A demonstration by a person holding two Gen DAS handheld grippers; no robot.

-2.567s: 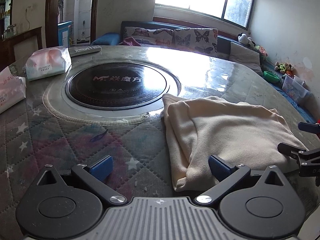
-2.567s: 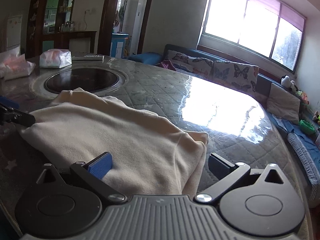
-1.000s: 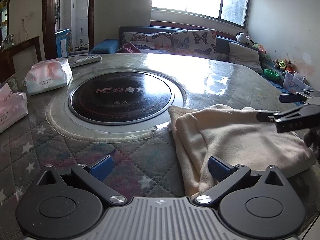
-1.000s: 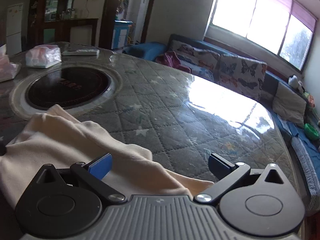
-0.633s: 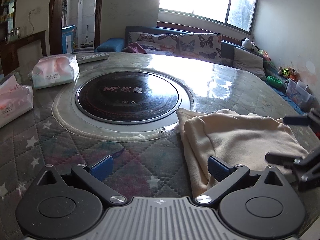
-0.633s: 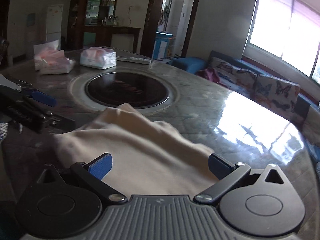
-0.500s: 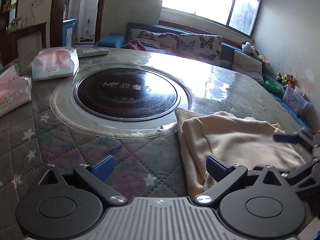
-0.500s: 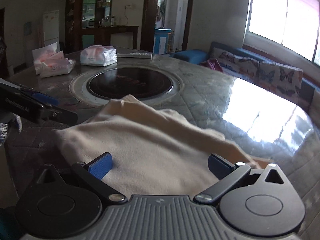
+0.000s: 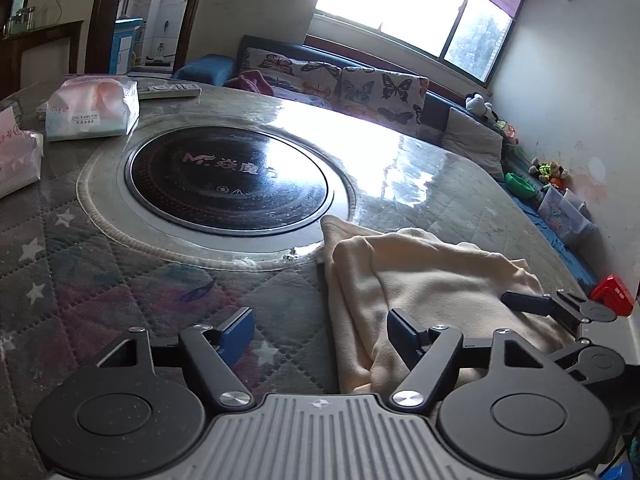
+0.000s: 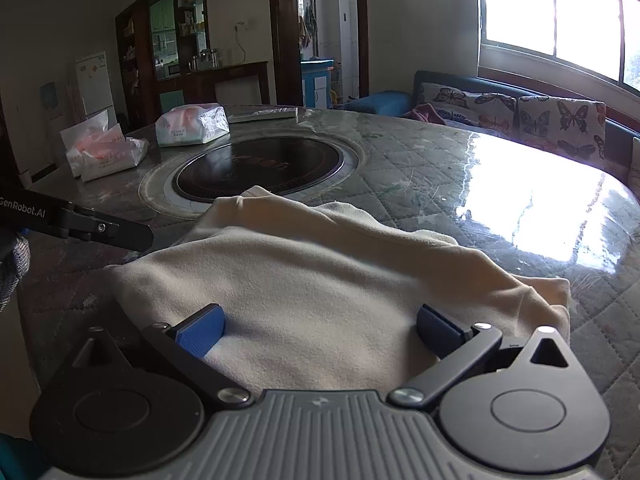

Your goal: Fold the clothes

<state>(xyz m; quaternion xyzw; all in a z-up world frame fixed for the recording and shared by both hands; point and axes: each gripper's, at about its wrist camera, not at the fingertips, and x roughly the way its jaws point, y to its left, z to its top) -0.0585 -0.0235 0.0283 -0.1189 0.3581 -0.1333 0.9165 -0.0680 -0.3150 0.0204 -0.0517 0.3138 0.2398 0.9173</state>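
Observation:
A cream garment (image 9: 432,280), folded into a thick pad, lies on the quilted table cover (image 9: 120,280) just right of the round hob. My left gripper (image 9: 320,332) sits low at the garment's near left corner. Its jaws are closing, with the cloth's left edge between them and the left pad still on bare cover. My right gripper (image 10: 320,332) stands wide open over the garment (image 10: 320,264), one pad at each side of the cloth's near end. Its fingers (image 9: 528,304) show at the right of the left wrist view. A left finger (image 10: 120,234) shows at the cloth's left.
A black round hob (image 9: 228,180) is set into the table beyond the garment. Two tissue packs (image 9: 92,108) (image 9: 16,160) and a remote (image 9: 168,90) lie at the far left. A red object (image 9: 612,294) sits at the table's right edge. A sofa with butterfly cushions (image 9: 360,84) stands behind.
The left jaws have narrowed around the garment's left edge. The right gripper has swung round and come down lower over the cloth's near right end.

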